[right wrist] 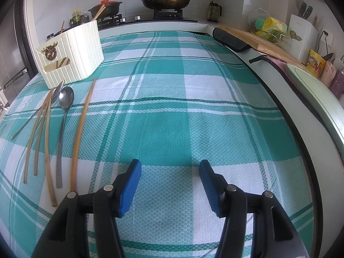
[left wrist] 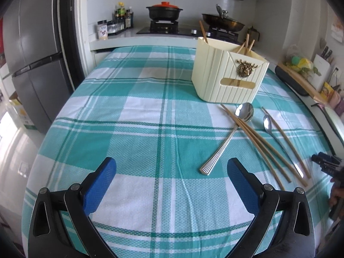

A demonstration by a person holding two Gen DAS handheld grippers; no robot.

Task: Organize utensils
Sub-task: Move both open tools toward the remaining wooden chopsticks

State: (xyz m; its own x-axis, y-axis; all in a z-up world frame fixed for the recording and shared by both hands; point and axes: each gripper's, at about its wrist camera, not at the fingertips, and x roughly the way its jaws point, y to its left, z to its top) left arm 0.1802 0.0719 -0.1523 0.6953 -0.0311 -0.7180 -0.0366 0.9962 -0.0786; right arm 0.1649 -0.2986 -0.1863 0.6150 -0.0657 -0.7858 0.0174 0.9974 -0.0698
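Chopsticks (left wrist: 244, 47) half-hidden inside holder (left wrist: 228, 75)

Checked tablecloth (left wrist: 137, 116) (teal) bears holder (left wrist: 228, 75), spoons (left wrist: 225, 142), chopsticks (left wrist: 258, 142).

- Left gripper (left wrist: 171, 166): jaws spread wide apart, nothing between them. The blue pads (left wrist: 99, 185) face each other, tips pointing forward and angled slightly down; whether they touch the surface below cannot be told.
- Right gripper (right wrist: 169, 167): jaws also apart, narrower than the left's, gripping nothing. Its blue pads (right wrist: 130, 188) point forward at a similar downward tilt.
- In the left wrist view, the right gripper (left wrist: 329, 166) shows at the far right edge as dark, blurred parts, with a bit of the person's hand (left wrist: 336, 195) behind it.
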